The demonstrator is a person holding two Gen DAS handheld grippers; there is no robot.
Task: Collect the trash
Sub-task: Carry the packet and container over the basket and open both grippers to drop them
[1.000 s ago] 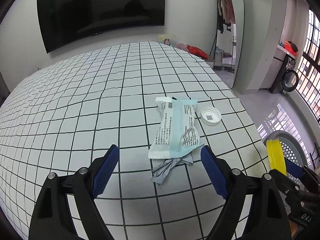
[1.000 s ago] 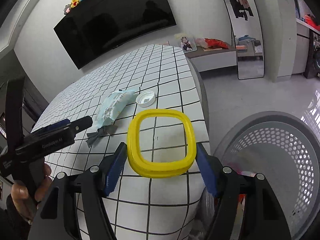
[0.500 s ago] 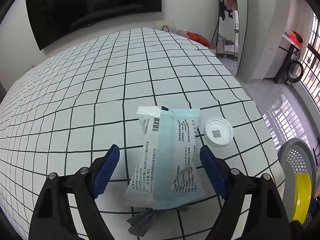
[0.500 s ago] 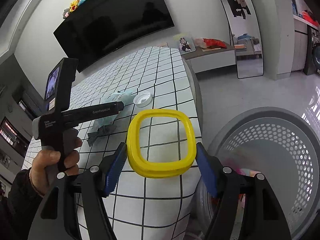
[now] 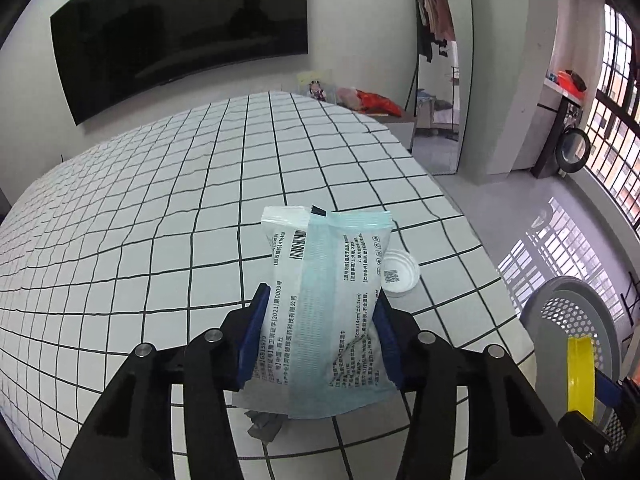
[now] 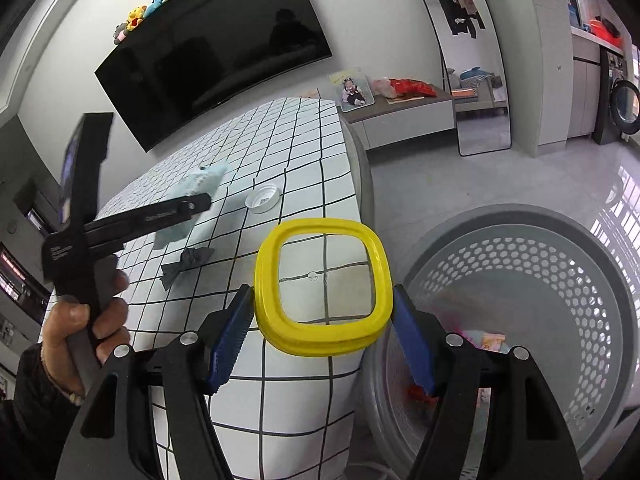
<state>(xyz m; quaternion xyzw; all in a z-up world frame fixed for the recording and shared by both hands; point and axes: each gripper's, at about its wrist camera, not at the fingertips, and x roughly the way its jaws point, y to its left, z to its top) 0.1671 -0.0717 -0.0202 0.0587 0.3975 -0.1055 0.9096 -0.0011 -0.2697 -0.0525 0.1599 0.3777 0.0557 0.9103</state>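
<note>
Both hand-held grippers carry trash near the basket.
Left hand-held gripper [image 5: 320, 332] clenches the pale green printed plastic packet [image 5: 332, 308]; right hand-held gripper [image 6: 322, 332] grasps the yellow square plastic ring [image 6: 322, 284]. Release over the grey perforated basket [image 6: 560, 264], at 3 o'clock.

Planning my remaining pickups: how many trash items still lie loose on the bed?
2: a white cap near the bed's right edge, and a grey scrap under the lifted packet. More could be hidden.

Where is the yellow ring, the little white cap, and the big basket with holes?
yellow ring [image 6: 267, 280], right wrist view, on its left yellow rim.
little white cap [image 5: 400, 276], left wrist view, on its inside by the printed code.
big basket with holes [image 6: 560, 292], right wrist view, on its perforated inner wall.
</note>
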